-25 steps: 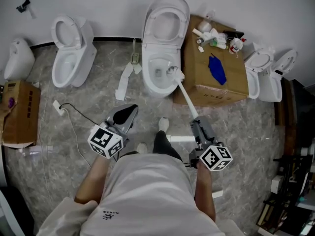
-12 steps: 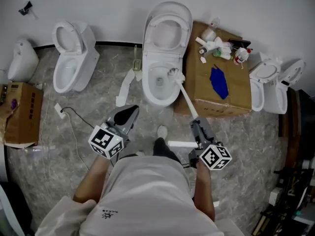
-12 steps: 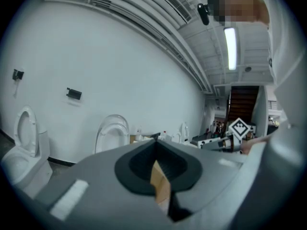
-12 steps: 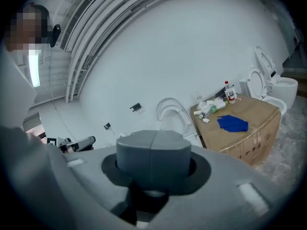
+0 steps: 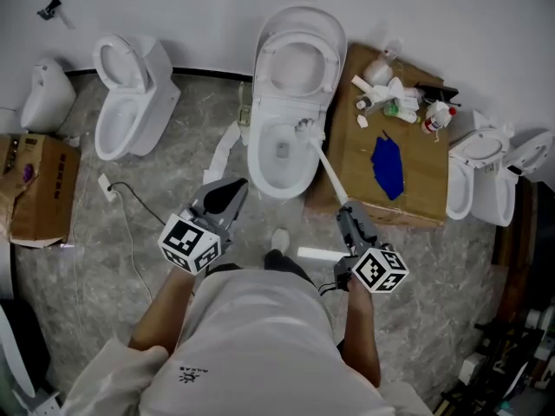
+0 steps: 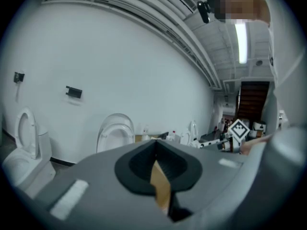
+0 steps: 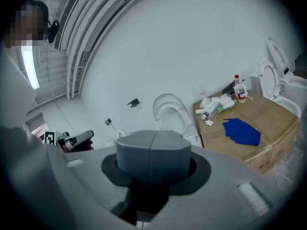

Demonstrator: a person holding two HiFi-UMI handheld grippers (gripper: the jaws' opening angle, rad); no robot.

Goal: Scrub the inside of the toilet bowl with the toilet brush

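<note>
**Head view.** My right tool is clenched on the handle end of the toilet brush, at 5 o'clock from the toilet bowl. The handle slants toward 11 o'clock, and the brush head sits inside the bowl against its right wall. My left tool hangs above the floor at 7 o'clock from the bowl, clear of it. A cardboard box stands just beside the bowl at 3 o'clock and carries a blue cloth.

**Left gripper view.** The left tool has its jaws closed together along one seam, with nothing gripped.

**Right gripper view.** The right tool has its jaws pressed together. The box lies at 2 o'clock.
</note>
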